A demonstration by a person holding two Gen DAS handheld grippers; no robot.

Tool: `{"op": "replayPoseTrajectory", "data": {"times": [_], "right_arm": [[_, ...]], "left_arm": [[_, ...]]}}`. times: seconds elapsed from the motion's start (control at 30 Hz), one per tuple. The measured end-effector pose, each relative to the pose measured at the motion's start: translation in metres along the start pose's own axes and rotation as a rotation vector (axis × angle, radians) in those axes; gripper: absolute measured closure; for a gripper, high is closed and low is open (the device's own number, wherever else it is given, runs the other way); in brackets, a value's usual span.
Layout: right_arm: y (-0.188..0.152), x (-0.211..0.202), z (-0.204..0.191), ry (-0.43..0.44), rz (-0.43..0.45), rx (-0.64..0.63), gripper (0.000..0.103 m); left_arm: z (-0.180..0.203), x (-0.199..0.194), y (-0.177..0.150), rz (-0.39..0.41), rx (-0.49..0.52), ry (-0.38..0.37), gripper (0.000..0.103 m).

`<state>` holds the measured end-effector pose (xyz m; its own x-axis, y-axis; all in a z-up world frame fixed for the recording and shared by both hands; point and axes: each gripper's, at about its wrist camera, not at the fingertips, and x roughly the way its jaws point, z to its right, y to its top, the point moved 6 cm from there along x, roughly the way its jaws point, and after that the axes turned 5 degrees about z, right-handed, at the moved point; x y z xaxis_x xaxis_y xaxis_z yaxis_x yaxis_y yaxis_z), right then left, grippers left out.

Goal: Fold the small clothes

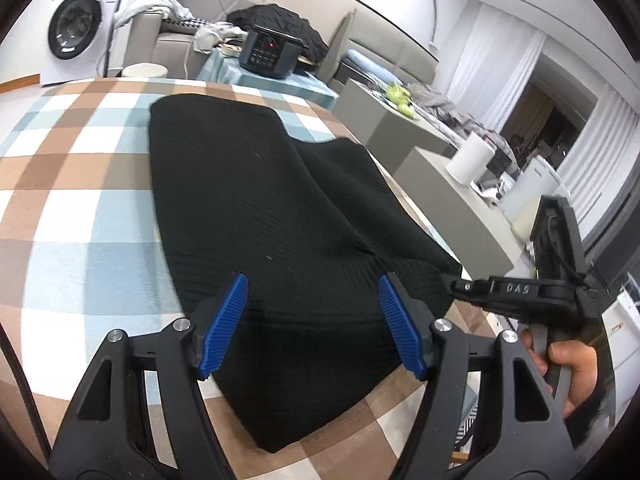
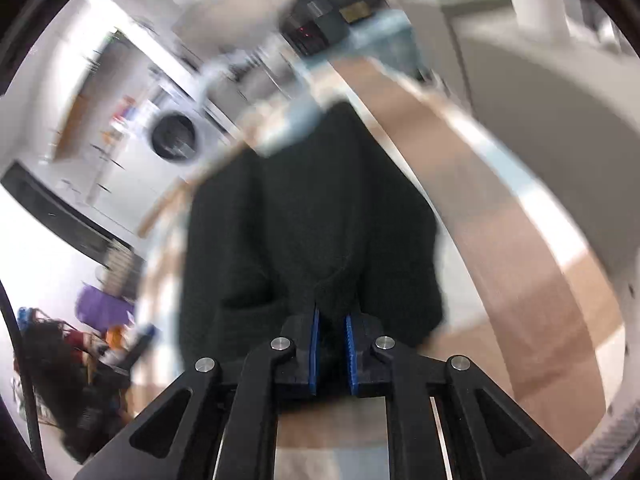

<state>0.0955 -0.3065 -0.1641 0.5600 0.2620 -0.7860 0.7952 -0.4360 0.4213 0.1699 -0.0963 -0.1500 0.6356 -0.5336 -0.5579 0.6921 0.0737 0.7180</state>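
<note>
Left gripper (image 1: 312,320): black two-finger tool with blue ribbed pads, jaws standing wide apart, nothing between them; it hangs above the near end of the garment.
Right gripper (image 2: 331,354): same build, jaws drawn nearly together, pinching a bunched fold of the black cloth at its near right edge; its own view is blurred.
Hand (image 1: 568,364): one in sight, wrapped round the right tool's handle at the right edge of the left view.
Garment count: one black ribbed knit garment (image 1: 256,208).
Garment place: lying on the brown, blue and white checked tablecloth (image 1: 80,184), towards the table's right side.
Garment axis: long axis runs near to far, away from both grippers; far edge rounded, a folded layer overlapping on the right.
Beyond the table: one black cooker with a red light (image 1: 270,50), one white front-loading washing machine (image 1: 82,24) far left, one white cylinder (image 1: 470,158) at right.
</note>
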Motion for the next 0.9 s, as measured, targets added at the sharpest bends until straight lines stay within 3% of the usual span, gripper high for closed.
{"op": "replayPoseTrajectory", "data": {"times": [0.1,0.17,0.27,0.53,0.73,0.9], "right_arm": [[0.0,-0.008,0.007,0.017,0.034,0.014,0.082],[0.008,-0.025,0.003,0.004,0.12,-0.027,0.065],[0.017,-0.038,-0.011,0.045,0.187,-0.082,0.063],[0.007,-0.006,-0.06,0.204,0.076,-0.199,0.06],[-0.02,0.027,-0.061,0.187,-0.13,-0.248,0.059],[-0.034,0.013,-0.047,0.177,-0.163,-0.241,0.059]], "left_arm": [[0.008,0.008,-0.008,-0.032,0.019,-0.007,0.038],[0.012,0.014,-0.014,-0.054,0.025,-0.007,0.038],[0.02,0.018,-0.021,-0.078,0.046,-0.021,0.038],[0.024,0.027,-0.053,-0.205,0.14,0.009,0.037],[0.021,0.018,-0.058,-0.205,0.113,-0.009,0.037],[0.028,0.018,-0.053,-0.202,0.144,-0.037,0.037]]}}
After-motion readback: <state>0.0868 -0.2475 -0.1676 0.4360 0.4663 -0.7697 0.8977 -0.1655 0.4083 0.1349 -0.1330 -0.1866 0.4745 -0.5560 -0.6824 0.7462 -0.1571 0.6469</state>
